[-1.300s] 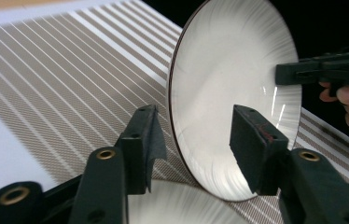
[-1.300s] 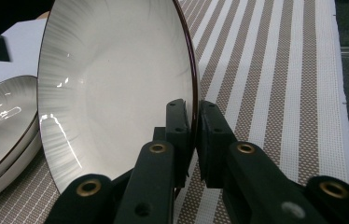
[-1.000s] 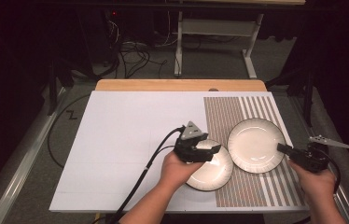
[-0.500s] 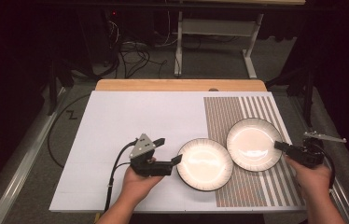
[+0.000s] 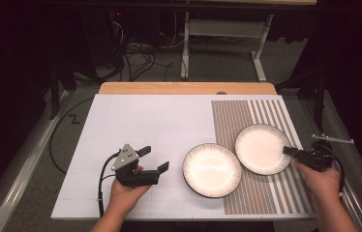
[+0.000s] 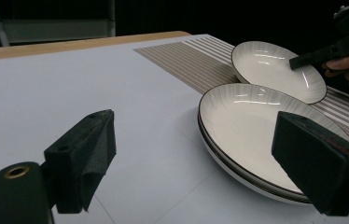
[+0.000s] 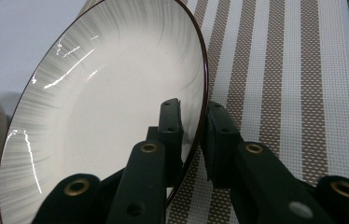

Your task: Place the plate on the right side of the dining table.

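Observation:
Two white plates with dark rims are stacked [image 5: 212, 169] at the edge of the striped mat; in the left gripper view the stack [image 6: 252, 126] lies just ahead. My left gripper [image 5: 154, 158] hovers over the white cover to the stack's left. Its jaws have just been opening and stand wide [image 6: 196, 130] with nothing between them. A third plate [image 5: 259, 147] sits right of the stack, tilted, its left edge by the stack's rim. My right gripper [image 5: 288, 151] is shut on this plate's right rim, one jaw inside the bowl and one outside [image 7: 193, 108].
A brown and white striped mat [image 5: 232, 121] covers the table's right part, and a white cover [image 5: 145, 121] the left. A wooden edge [image 5: 184, 88] runs along the far side. Cables and table legs lie on the dark floor beyond.
My left gripper has drawn away to the left from over the stacked plates and its jaws have spread. The right gripper and its plate have barely shifted.

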Demonstrator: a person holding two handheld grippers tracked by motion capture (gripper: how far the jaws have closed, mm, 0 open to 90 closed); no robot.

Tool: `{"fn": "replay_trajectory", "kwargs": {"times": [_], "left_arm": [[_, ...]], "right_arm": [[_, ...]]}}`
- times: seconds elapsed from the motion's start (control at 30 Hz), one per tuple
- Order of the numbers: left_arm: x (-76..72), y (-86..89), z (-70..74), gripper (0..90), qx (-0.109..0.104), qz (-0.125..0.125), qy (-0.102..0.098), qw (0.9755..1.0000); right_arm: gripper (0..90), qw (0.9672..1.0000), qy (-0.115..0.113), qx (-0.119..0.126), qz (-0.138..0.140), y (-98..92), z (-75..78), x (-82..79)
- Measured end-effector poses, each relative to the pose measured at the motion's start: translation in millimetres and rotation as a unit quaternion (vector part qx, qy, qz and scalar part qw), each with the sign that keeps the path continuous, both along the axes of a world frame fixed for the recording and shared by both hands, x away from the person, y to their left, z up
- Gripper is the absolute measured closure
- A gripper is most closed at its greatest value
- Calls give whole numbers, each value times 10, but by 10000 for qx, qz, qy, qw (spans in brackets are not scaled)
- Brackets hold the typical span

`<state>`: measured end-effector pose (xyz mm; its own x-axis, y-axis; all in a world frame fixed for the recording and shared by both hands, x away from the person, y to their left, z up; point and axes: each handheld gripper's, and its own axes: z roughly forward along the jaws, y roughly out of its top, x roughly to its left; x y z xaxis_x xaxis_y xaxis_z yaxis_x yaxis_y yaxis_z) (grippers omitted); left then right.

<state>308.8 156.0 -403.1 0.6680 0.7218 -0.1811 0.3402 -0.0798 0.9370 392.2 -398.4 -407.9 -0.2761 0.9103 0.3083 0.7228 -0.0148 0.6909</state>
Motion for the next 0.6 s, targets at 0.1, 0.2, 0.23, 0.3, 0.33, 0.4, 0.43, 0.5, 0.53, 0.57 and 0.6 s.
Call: {"fn": "replay_trajectory", "kwargs": {"times": [0.1,0.2,0.23,0.3,0.33,0.4,0.43,0.5,0.53,0.57,0.6], "left_arm": [[-5,5,5,134,-21,2,-21,10000],[0,16,4,134,-45,20,-11,10000],[3,18,2,134,-52,23,-5,10000],[8,21,-3,135,-43,27,3,10000],[9,21,-4,136,-42,31,1,10000],[14,21,-6,135,-41,27,-1,10000],[17,21,-9,136,-45,21,3,10000],[22,20,-15,137,-28,21,23,10000],[24,19,-19,137,-27,27,25,10000],[25,20,-23,137,-28,33,23,10000],[26,22,-25,137,-25,37,26,10000]], "right_arm": [[805,10000,70,12,-29,-4,-21,25],[802,9999,124,33,-64,-5,-40,49],[801,9999,135,32,-70,-7,-49,58],[799,9998,168,36,-86,-6,-64,72],[797,9998,171,37,-105,-4,-70,77],[793,9997,188,16,-120,1,-82,87],[789,9997,204,-6,-138,4,-90,91],[789,9995,214,-122,-173,10,-106,97],[791,9995,213,-122,-180,9,-110,96],[790,9996,204,-123,-175,8,-109,96],[788,9996,177,-154,-170,10,-110,96]]}}
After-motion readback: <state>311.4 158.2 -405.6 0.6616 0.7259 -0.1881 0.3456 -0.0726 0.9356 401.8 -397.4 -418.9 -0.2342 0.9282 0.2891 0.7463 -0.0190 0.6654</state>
